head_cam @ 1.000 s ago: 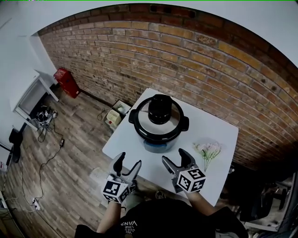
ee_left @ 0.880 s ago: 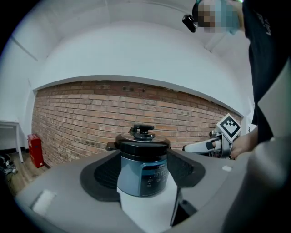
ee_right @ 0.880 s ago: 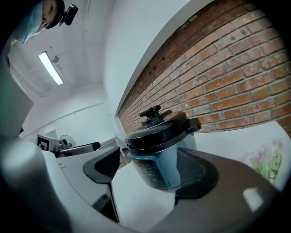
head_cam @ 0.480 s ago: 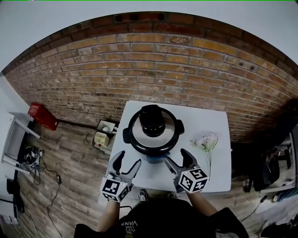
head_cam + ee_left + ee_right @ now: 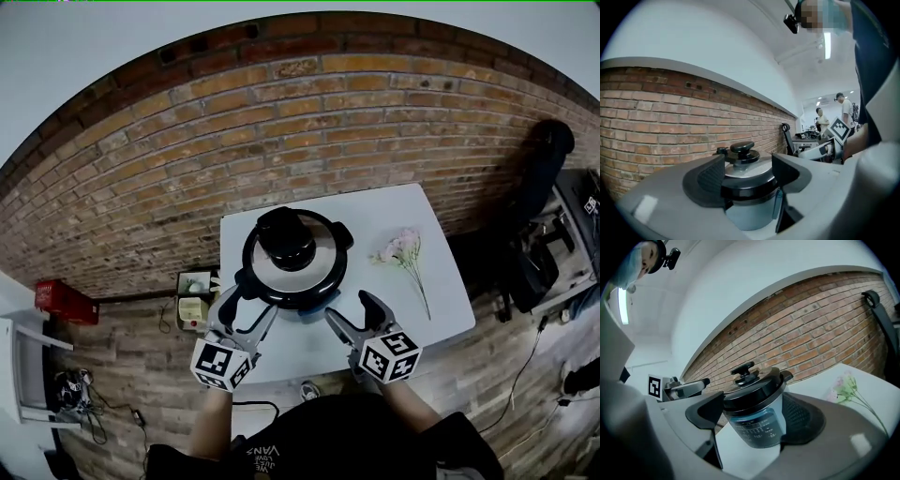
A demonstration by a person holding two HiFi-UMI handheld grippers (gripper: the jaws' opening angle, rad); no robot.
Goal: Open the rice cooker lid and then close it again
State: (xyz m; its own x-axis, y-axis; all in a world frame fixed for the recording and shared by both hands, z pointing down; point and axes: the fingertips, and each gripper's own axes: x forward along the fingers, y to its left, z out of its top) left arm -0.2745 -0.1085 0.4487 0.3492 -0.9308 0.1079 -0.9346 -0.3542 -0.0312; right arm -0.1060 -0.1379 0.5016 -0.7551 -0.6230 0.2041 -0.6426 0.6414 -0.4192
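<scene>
Approach stage — left gripper (image 5: 248, 307) and right gripper (image 5: 350, 309) gape wide, empty, near the closed black-rimmed silver rice cooker (image 5: 292, 277); next move probably means seizing its black lid knob (image 5: 284, 236).

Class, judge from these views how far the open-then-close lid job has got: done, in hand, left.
Done: nothing; the lid sits shut on the cooker. In hand: the left gripper and right gripper are open, aimed at the cooker, holding nothing. Left: open the lid, then close it.
</scene>
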